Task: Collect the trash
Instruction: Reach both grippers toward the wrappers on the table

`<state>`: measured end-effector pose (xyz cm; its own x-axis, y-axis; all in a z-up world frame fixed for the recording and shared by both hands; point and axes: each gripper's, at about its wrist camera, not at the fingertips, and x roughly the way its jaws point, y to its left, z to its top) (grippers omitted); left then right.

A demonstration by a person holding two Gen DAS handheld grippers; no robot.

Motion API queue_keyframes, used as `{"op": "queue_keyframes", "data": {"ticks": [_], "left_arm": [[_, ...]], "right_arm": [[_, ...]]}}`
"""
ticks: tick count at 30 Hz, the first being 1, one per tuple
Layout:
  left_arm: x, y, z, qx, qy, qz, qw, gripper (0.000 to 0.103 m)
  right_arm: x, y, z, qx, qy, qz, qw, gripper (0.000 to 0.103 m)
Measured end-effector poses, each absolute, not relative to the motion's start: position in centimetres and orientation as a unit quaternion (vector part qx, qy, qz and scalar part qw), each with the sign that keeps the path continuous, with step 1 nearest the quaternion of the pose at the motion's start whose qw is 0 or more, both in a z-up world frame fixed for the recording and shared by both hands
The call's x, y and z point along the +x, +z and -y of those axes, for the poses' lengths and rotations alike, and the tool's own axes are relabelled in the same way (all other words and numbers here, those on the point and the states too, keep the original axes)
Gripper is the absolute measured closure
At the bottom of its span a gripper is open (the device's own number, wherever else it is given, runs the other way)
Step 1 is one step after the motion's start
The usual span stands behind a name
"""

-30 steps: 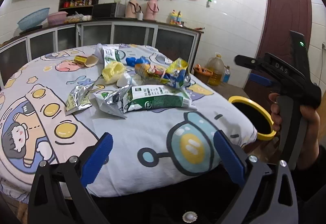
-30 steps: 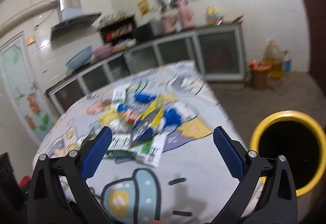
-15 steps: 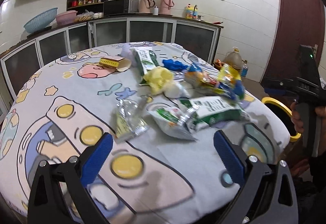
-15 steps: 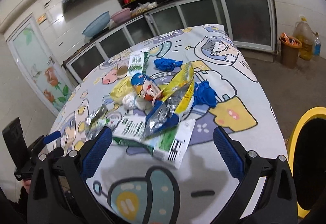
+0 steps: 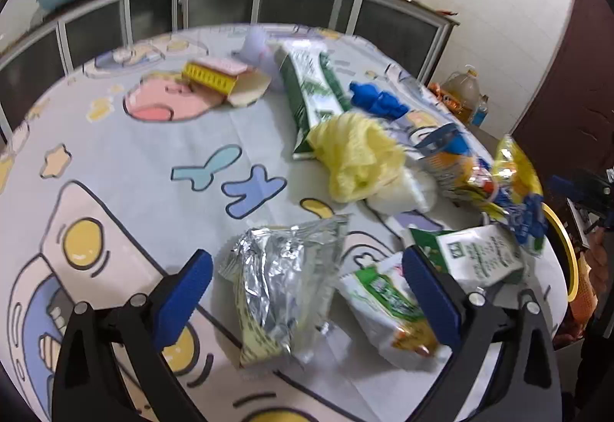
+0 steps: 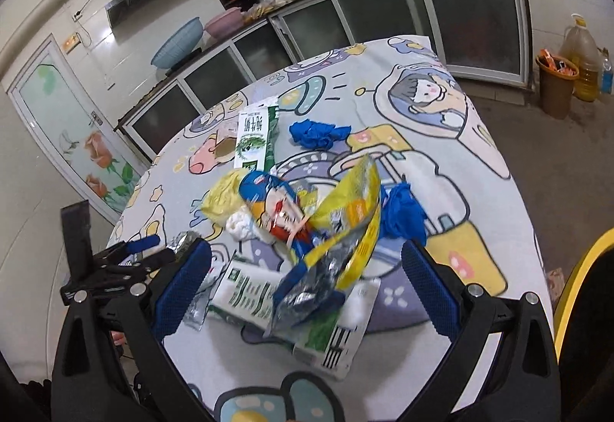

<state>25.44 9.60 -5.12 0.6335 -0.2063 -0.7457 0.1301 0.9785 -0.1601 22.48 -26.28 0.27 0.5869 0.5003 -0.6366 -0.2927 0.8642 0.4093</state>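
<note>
On the counter covered by a cartoon-printed cloth [image 5: 126, 168], the trash lies in a loose heap. At the left, a flat yellow-and-pink cardboard box [image 5: 215, 74] sits apart from the rest. The left gripper [image 5: 307, 287] hovers low over the cloth with its jaws spread wide, and a crumpled silver foil wrapper [image 5: 284, 280] lies between them, untouched by either blue pad. Beyond it stands a long green-and-white carton [image 5: 311, 91], with a crumpled yellow plastic bag [image 5: 357, 157] just in front of it and a wad of blue plastic [image 5: 378, 103] beside it. Further right, the right gripper [image 6: 307, 287] also has its jaws spread, with nothing pinched; beneath it a yellow-and-blue foil snack bag [image 6: 337, 230] rests on a flattened white-and-green carton [image 6: 268, 291]. At the far right edge, off the counter, is the yellow-rimmed black bin [image 6: 575, 291].
</note>
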Motion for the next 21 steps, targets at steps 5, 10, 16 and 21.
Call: {"op": "queue_keyframes", "data": {"ticks": [5,10,16,21], "left_arm": [[27.2,-6.6,-10.1,-0.071,-0.098,-0.436,0.892,0.007],[28.4,-8.5,-10.5,-0.081,-0.098,-0.463,0.877,0.007],[29.0,-9.0,-11.1,-0.093,-0.104,-0.460,0.877,0.010],[29.0,-8.9,-11.7,-0.097,-0.072,-0.457,0.881,0.066]], "right_arm": [[24.4,-0.5,25.3,0.112,0.218,-0.414,0.877,0.008],[26.0,-2.1,24.8,0.117,0.214,-0.439,0.865,0.008],[26.9,-4.1,24.0,0.109,0.209,-0.478,0.846,0.043],[26.4,-3.6,23.8,0.105,0.210,-0.461,0.856,0.065]]}}
